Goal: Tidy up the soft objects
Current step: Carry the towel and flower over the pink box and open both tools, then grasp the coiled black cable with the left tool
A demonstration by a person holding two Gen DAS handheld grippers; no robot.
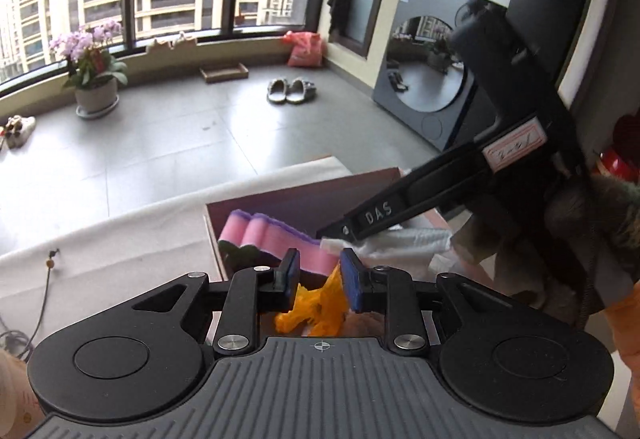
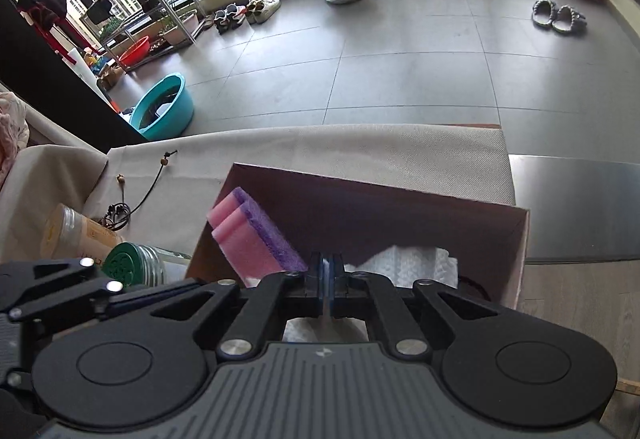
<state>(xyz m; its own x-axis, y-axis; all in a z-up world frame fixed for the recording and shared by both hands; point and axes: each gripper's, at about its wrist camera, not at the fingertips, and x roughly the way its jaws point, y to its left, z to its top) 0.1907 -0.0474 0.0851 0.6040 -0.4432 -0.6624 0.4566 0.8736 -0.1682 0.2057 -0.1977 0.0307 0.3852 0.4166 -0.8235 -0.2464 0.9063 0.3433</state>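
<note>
1. Orange soft stuff [image 1: 316,309] lay right below the left gripper [image 1: 320,273], whose fingers were spread apart and held nothing.
2. The right gripper [image 2: 327,281] (seen from its own camera) had its fingers pressed together on a white cloth [image 2: 416,265].
3. The cloth hung inside the cardboard box [image 2: 520,259].
4. A pink and purple sponge [image 2: 250,235] leaned at the box's left side.
5. Far off, grey slippers [image 2: 558,17] sat on the floor.
</note>
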